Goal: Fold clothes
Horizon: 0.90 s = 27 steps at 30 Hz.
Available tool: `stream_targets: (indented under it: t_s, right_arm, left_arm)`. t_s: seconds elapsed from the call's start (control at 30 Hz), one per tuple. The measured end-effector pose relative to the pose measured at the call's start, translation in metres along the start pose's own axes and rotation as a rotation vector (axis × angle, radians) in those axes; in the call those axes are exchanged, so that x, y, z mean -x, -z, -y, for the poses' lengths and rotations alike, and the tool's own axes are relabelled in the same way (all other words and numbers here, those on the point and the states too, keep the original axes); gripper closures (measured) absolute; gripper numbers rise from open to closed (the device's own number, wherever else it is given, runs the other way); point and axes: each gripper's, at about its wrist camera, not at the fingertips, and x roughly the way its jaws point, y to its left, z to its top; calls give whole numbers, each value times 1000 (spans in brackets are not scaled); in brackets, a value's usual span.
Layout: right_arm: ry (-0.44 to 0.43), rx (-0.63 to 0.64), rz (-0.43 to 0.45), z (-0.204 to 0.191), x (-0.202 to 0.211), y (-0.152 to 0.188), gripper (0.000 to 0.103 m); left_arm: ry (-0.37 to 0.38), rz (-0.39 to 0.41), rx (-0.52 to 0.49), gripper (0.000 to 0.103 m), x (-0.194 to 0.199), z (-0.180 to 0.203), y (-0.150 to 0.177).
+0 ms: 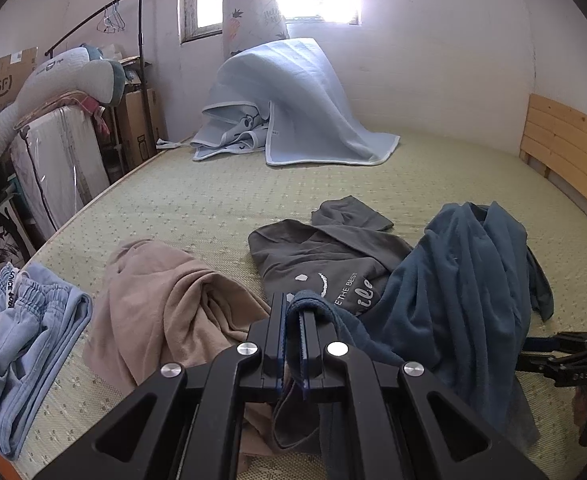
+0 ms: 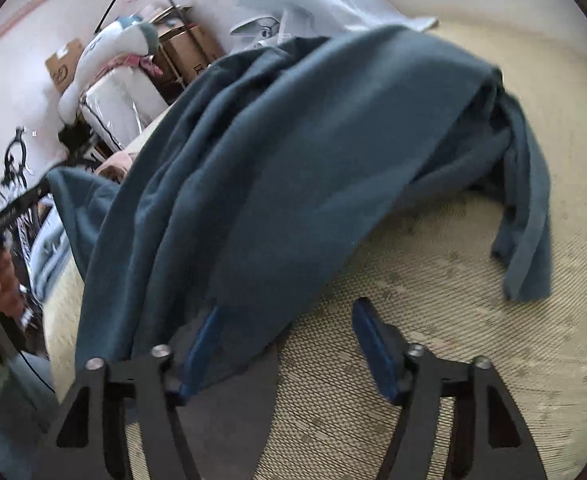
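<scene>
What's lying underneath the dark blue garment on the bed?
The grey printed shirt lies partly under the dark blue garment, its lettering cut off. The rest is covered; anything else beneath cannot be seen.

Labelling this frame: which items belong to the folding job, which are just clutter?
Job:
blue garment, clamped in left tool
right tool, open beside it
grey shirt
beige garment
light blue shorts

Clutter:
blanket
boxes
clothes rack
headboard
</scene>
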Motion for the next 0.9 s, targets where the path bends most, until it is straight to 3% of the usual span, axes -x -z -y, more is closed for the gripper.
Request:
stream_targets:
  t_s: [0.1,0.23,0.73,0.9]
  right_arm:
    - [-27,-13,-9,-3,-7,0,54]
    - [-31,12,-13,-11,-8,-3,97]
    - [-156,24,182,-38,86,-12,101]
    - [-70,7,101,-11,76,5,101]
  left_arm:
    - [0,0,-1,98,0,0,0]
    - [0,-2,6,98,0,0,-1]
    - [43,10,-27,98,4,28,-1]
    - [45,6,-33,98,1,35,-1]
